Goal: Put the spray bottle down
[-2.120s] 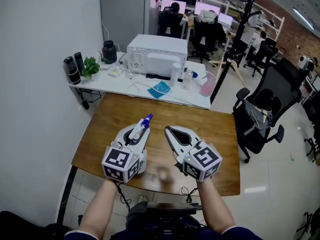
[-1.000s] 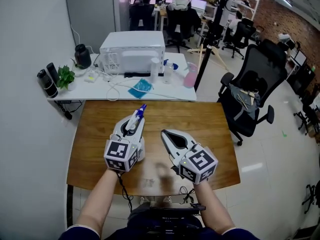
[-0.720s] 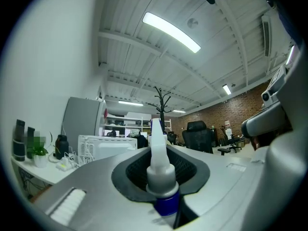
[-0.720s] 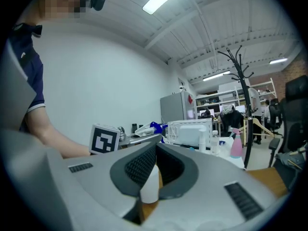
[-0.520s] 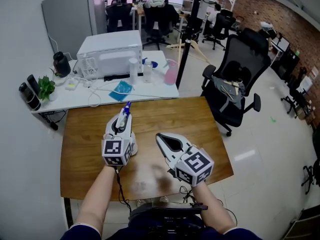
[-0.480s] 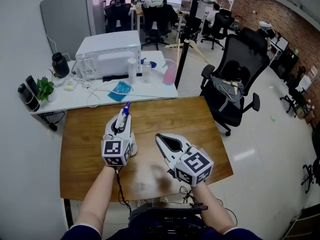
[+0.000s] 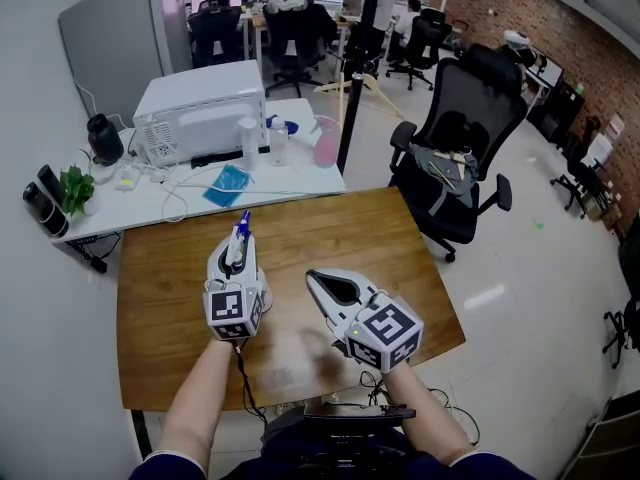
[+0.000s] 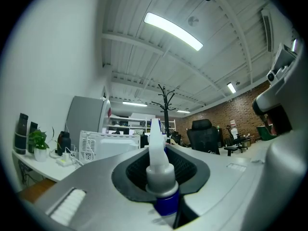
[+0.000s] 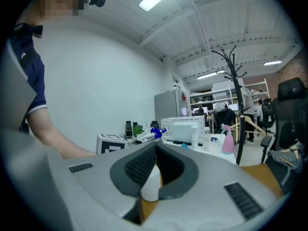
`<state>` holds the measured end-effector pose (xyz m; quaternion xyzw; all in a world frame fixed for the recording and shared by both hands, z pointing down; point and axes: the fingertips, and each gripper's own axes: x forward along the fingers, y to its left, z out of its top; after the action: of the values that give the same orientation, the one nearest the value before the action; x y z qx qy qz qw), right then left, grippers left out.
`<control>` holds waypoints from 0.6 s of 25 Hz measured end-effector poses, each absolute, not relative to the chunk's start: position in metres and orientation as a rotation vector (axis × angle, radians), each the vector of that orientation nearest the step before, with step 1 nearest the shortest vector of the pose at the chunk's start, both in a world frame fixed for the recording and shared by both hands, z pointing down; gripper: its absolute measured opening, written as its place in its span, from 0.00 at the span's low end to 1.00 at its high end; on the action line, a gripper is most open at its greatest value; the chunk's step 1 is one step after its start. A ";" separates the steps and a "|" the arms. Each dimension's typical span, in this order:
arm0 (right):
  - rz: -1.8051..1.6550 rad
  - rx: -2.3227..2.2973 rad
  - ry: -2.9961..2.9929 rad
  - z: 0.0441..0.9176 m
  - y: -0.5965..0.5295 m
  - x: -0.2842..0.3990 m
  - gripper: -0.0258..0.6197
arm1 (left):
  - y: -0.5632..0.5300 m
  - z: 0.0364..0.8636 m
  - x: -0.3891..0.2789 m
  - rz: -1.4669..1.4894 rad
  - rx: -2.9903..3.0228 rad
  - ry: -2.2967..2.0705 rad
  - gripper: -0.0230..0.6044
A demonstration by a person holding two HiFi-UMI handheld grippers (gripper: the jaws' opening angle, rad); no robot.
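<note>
A white spray bottle (image 7: 241, 228) with a blue nozzle stands upright in my left gripper (image 7: 240, 245), over the left half of the wooden table (image 7: 340, 223). In the left gripper view, the jaws of my left gripper (image 8: 166, 150) are shut on the spray bottle (image 8: 158, 165) at its neck, just above the blue collar. Whether its base touches the wood I cannot tell. My right gripper (image 7: 317, 280) hovers just to the right, shut and empty. In the right gripper view, the bottle's white body (image 9: 151, 184) shows through the gap behind the joined tips of my right gripper (image 9: 155, 146).
Behind the wooden table stands a white table (image 7: 150, 193) with a microwave (image 7: 200, 118), small bottles, a pink spray bottle (image 7: 326, 146), a plant and cables. A black office chair (image 7: 455, 158) and a coat-rack pole (image 7: 347, 98) stand at the right.
The head view has swung, so the table sits further left in the picture. My left gripper has sunk slightly toward the wood with the bottle. The right gripper has drifted a little.
</note>
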<state>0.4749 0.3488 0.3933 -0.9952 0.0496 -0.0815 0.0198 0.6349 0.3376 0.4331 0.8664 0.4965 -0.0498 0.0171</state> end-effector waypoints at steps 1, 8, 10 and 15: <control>-0.252 -3.087 0.155 0.394 0.349 0.476 0.04 | 0.340 0.435 0.634 -0.151 2.692 1.554 0.17; -0.238 -3.087 0.158 0.392 0.349 0.481 0.04 | 0.345 0.432 0.626 -0.149 2.704 1.612 0.18; -0.234 -3.085 0.160 0.391 0.349 0.482 0.04 | 0.345 0.436 0.627 -0.133 2.702 1.626 0.18; -0.225 -3.090 0.179 0.389 0.345 0.486 0.04 | 0.347 0.445 0.624 -0.088 2.707 1.684 0.25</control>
<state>0.4858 0.3450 0.3890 -0.9955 0.0578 -0.0725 0.0192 0.6240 0.3467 0.4452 0.8485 0.5280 -0.0276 -0.0239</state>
